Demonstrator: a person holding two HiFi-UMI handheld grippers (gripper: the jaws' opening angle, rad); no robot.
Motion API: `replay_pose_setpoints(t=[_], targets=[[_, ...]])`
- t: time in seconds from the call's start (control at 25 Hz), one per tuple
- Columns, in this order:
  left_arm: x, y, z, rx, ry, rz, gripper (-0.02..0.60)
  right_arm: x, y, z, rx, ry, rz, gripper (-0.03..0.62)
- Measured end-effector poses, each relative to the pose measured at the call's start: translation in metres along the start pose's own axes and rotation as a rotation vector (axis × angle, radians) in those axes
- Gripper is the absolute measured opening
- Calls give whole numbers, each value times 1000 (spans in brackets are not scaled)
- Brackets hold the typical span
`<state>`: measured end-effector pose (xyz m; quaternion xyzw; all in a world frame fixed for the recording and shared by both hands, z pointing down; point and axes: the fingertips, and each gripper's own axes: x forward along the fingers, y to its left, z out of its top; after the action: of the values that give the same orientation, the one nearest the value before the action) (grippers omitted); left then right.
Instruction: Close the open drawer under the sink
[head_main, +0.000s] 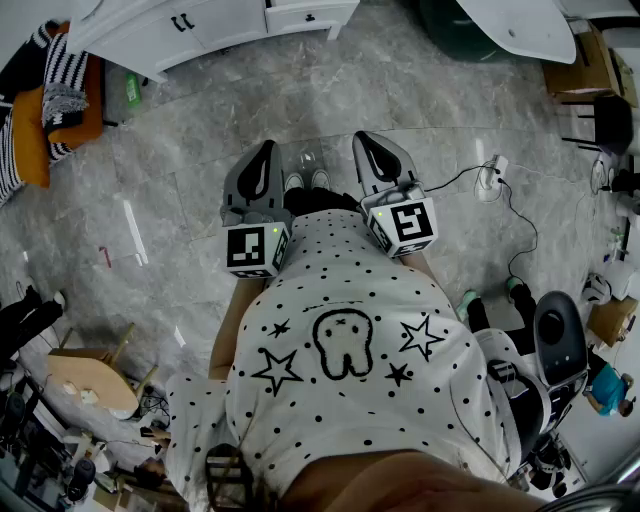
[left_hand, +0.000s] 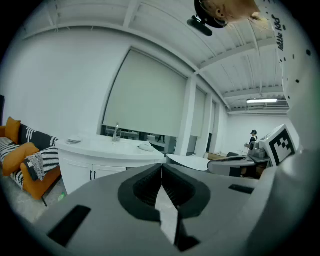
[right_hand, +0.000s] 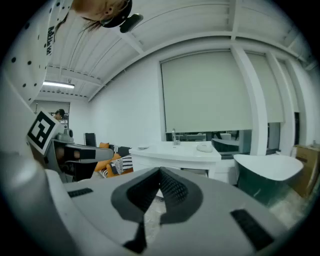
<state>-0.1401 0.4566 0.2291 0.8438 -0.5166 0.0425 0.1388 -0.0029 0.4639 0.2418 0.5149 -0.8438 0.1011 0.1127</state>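
Soft, even light from the pale blind and a ceiling strip lamp keeps the white room bright, shadows faint on the marble floor, while both gripper views bulge fisheye-style, blacken at the corners and blur up close.

Grey marble floor with power strip, cable

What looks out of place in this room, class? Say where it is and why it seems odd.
The drawer of the white sink cabinet stands pulled out beyond the cabinet's front, while the doors beside it sit flush. A cable also trails loose across the grey floor.
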Motion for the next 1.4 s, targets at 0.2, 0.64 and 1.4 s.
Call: replay_pose_setpoints(t=[0.2, 0.64, 1.4], targets=[[2, -1, 0, 1, -3, -5, 8, 2, -1, 0, -6, 1, 1, 14], [8, -9, 2, 0, -3, -7, 8, -2, -11, 0, -8, 2, 5, 14], [42, -53, -14, -15, 6, -2, 9, -29, -61, -17, -34, -3, 48, 15]])
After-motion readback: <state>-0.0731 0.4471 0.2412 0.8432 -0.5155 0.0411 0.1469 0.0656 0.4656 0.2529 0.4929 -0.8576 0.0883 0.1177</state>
